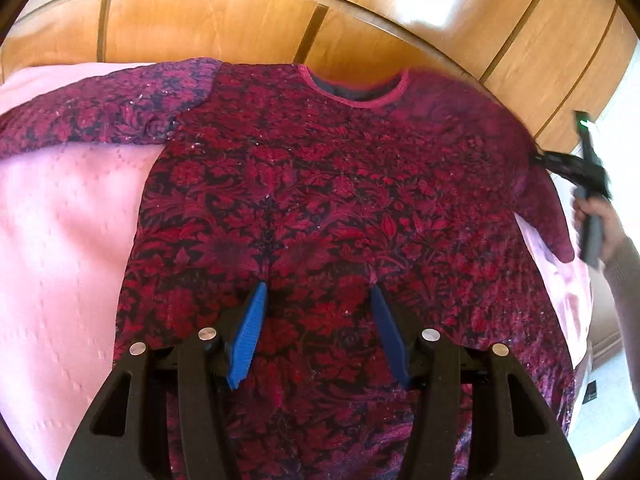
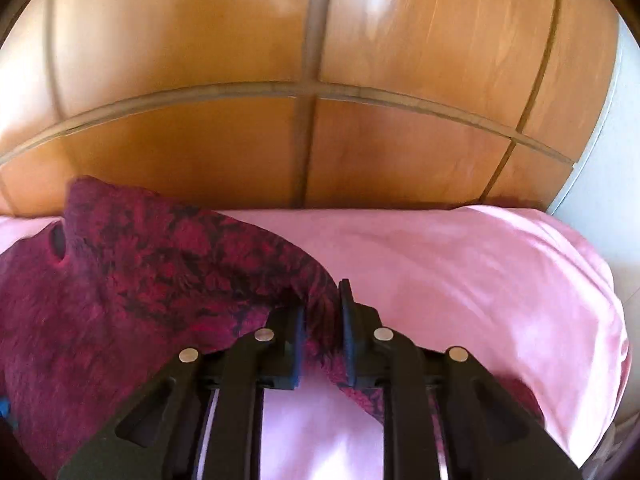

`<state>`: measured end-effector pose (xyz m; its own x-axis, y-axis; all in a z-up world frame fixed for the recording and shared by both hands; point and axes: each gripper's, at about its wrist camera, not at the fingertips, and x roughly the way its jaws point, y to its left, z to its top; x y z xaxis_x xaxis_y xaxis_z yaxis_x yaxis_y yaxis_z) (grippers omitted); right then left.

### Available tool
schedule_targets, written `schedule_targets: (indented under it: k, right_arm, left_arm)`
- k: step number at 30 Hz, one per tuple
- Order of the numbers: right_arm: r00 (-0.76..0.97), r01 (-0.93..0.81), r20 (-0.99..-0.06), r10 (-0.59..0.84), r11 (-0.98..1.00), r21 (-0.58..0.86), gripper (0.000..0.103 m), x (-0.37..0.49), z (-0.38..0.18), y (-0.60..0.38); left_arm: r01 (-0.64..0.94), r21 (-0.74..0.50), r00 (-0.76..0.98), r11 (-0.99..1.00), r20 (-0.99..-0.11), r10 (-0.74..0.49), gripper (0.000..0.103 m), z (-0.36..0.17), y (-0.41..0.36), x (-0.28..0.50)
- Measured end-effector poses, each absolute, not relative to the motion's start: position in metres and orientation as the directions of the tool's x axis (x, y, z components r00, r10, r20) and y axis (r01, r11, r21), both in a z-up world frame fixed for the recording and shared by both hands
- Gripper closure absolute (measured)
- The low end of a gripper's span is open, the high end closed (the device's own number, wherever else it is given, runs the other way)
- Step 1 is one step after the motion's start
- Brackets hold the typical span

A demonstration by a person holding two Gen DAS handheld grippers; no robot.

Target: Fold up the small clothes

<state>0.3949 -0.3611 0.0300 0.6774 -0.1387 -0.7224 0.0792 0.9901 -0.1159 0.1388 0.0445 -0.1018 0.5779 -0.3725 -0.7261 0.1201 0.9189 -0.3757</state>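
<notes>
A dark red floral long-sleeved top [image 1: 320, 200] lies flat, front up, on a pink bedspread [image 1: 64, 240], neckline toward the wooden headboard. Its left sleeve [image 1: 100, 108] is spread out to the side. My left gripper [image 1: 318, 292] is open above the middle of the top, blue fingers [image 1: 250, 328] apart, holding nothing. My right gripper [image 2: 322, 300] is shut on the right sleeve [image 2: 320, 312] of the top [image 2: 120, 280] and holds it lifted off the bedspread [image 2: 460, 280]. The right gripper also shows in the left wrist view [image 1: 560, 160] at the sleeve's shoulder end.
A wooden panelled headboard [image 1: 240, 24] runs along the far side of the bed; it fills the upper right wrist view [image 2: 320, 120]. A pale wall [image 2: 600, 152] stands at the right. The bed's right edge [image 1: 576, 300] drops to the floor.
</notes>
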Motion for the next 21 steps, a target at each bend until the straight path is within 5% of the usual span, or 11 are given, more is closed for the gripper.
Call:
schedule_targets:
  k: [2,4,7,15,18,21]
  right_arm:
    - [0.668,0.084,-0.724,-0.173,0.984,-0.158,0.070,0.423,0.022,-0.360]
    - [0.674,0.095,-0.706,-0.219,0.973,-0.210,0.036,0.420,0.024,-0.346]
    - [0.706,0.147,-0.677,-0.205,0.979,-0.143,0.016,0.405,0.024,-0.359]
    - [0.757,0.278,-0.642,0.122,0.829,0.486,0.021,0.299,-0.003,-0.473]
    - [0.752,0.347,-0.650,0.105,0.776,0.527,0.027,0.296,-0.015,-0.507]
    - [0.738,0.386,-0.675,0.002,0.820,0.423,0.029,0.323,-0.007,-0.517]
  left_arm:
    - [0.122,-0.370,0.581,0.921,-0.726,-0.368,0.050,-0.101,0.044,0.138]
    - [0.122,-0.364,0.584,0.923,-0.726,-0.363,0.050,-0.101,0.043,0.138]
    - [0.122,-0.369,0.587,0.921,-0.722,-0.367,0.050,-0.101,0.043,0.138]
    - [0.137,-0.351,0.587,0.926,-0.724,-0.361,0.044,-0.102,0.038,0.137]
    - [0.136,-0.345,0.586,0.929,-0.727,-0.356,0.044,-0.101,0.037,0.138]
    - [0.134,-0.338,0.586,0.931,-0.731,-0.350,0.044,-0.101,0.036,0.137]
